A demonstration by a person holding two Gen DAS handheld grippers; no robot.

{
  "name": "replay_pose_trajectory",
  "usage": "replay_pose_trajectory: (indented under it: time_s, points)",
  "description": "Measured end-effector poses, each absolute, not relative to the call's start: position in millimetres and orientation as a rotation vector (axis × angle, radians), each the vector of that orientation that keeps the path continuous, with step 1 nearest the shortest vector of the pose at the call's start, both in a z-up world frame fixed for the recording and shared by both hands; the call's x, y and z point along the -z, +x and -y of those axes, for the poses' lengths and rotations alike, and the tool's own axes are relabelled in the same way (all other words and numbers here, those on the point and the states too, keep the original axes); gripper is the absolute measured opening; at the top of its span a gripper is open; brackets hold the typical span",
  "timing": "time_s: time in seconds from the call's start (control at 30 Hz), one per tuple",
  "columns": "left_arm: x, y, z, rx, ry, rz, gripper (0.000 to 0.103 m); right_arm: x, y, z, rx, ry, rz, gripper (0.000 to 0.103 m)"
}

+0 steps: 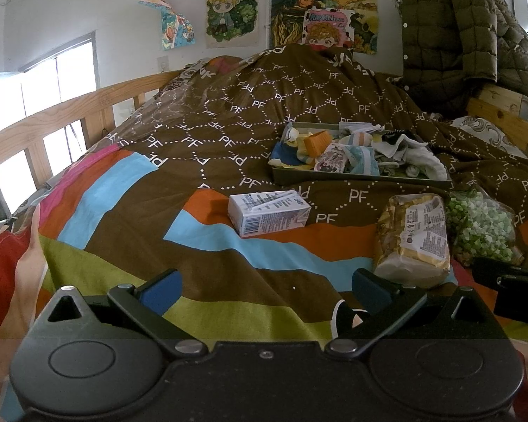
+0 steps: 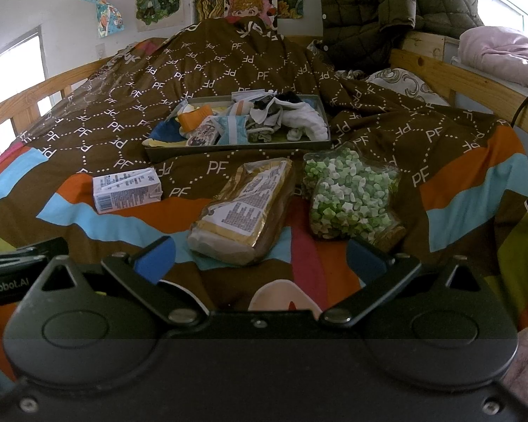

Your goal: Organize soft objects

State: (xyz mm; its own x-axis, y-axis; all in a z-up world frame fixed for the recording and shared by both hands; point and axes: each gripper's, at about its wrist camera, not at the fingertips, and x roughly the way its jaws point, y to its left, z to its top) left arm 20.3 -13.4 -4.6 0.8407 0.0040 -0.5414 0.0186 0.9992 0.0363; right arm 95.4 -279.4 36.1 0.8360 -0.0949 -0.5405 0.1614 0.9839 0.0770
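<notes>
One carton (image 1: 269,212), one bread bag (image 2: 244,207), one candy bag (image 2: 352,193) and one tray (image 2: 239,147) lie on the bed (image 1: 193,123); both tongs, left (image 1: 264,290) and right (image 2: 260,256), hover spread apart, holding nothing.

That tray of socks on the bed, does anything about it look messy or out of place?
Yes. The tray holds a jumbled heap of socks, unpaired, and a blue piece spills over its left rim. Nearer the camera, a carton, a bread bag and a bag of green bits lie loose on the quilt.
</notes>
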Motion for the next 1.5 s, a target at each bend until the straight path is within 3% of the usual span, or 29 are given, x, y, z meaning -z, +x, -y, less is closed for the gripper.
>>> replay_pose_trajectory:
  time_s: [1.5]
  points:
    - [5.6,20.7,11.8,0.025,0.032,-0.587,0.102,-36.1,95.2,278.8,0.138,0.123,-0.567,0.102]
